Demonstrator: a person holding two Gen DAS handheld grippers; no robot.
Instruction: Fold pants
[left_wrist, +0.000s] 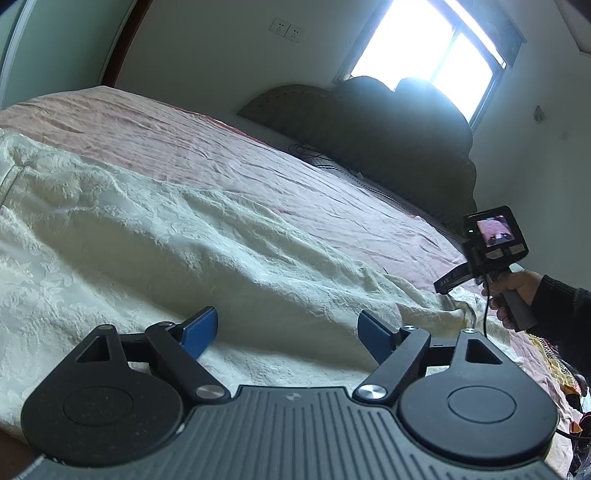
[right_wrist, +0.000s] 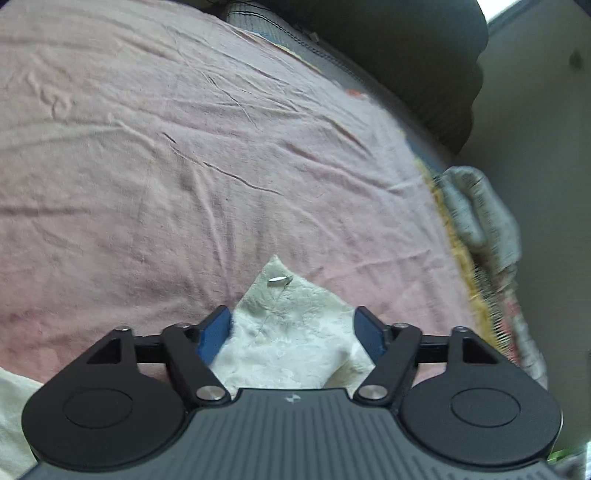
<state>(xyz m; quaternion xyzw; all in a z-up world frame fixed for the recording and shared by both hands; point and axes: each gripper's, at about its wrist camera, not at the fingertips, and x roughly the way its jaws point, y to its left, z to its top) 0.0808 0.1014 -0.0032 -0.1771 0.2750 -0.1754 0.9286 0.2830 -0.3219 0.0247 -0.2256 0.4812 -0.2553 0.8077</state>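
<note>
With both grippers' jaws spread, the right gripper (right_wrist: 291, 328) should bite the pants (right_wrist: 291, 332) corner, perhaps beside the button (right_wrist: 279, 280), at lower centre.

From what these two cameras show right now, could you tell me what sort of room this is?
Most likely a bedroom in a home. A wide bed with a wrinkled pink sheet fills both views, dark pillows or cushions are piled at its far end under a window, and cream pants lie spread across it.
</note>
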